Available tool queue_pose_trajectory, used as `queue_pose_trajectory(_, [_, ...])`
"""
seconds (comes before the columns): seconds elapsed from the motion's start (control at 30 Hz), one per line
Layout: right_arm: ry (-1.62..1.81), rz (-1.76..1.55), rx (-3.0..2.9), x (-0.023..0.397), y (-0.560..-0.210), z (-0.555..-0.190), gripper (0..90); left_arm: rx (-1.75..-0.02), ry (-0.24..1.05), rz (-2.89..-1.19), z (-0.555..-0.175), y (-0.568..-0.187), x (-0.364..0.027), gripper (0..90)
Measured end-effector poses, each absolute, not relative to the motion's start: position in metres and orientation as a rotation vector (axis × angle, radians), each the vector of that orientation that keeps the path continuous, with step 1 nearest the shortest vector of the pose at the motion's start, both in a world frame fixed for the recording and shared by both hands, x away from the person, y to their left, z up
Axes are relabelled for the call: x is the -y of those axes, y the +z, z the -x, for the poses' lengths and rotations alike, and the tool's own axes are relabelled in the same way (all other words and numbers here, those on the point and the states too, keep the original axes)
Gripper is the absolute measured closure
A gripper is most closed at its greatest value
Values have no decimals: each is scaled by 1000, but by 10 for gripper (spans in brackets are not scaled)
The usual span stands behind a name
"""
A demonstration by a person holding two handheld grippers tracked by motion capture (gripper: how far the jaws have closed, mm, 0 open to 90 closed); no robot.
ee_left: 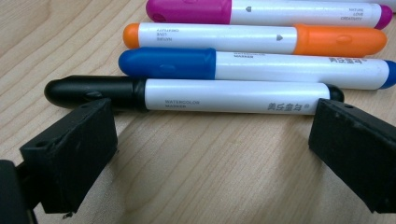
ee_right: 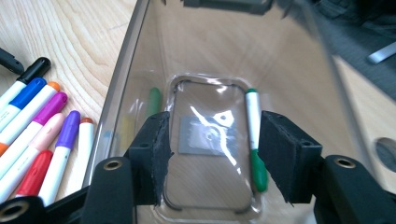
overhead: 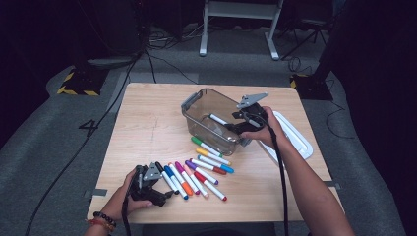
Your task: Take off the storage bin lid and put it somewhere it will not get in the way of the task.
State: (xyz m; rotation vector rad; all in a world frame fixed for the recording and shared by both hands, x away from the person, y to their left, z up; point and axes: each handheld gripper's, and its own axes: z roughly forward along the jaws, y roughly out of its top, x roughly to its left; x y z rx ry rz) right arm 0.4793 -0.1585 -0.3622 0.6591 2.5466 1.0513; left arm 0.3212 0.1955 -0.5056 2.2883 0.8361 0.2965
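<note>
High view: nearest the camera, the person's left hand (overhead: pixel 129 196) rests on the table (overhead: pixel 147 123) at its near edge, wrist bent inward, holding the left gripper (overhead: pixel 164 192) low and level, aimed at the row of markers (overhead: pixel 194 179). The right forearm stretches forward across the table; the right hand (overhead: pixel 263 132) holds the right gripper (overhead: pixel 235 129) over the near end of the clear bin (overhead: pixel 211 118), tilted downward into it.

Left gripper view: the jaws stand wide apart, nothing between the pads. The black marker (ee_left: pixel 196 95) lies flat just beyond the tips, the blue marker (ee_left: pixel 257 66) touching it behind.

Right gripper view: the jaws stand partly open, gripping nothing. A green marker (ee_right: pixel 254 135) lies on the bin floor just beside the right-hand pad. Other markers lie outside the bin wall on the table.
</note>
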Motion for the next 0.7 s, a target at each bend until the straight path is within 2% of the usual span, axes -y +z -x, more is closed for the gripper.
queue_pose_trajectory(0.33, [1150,-645,-2468,204,-357,-442,438,-836,297,-2288,-321,-506,-196,15])
queue_pose_trajectory(0.7, [1237,-616,-2465,238,-386,-391,439,-846,303,-2286,-322,-506,-194,9])
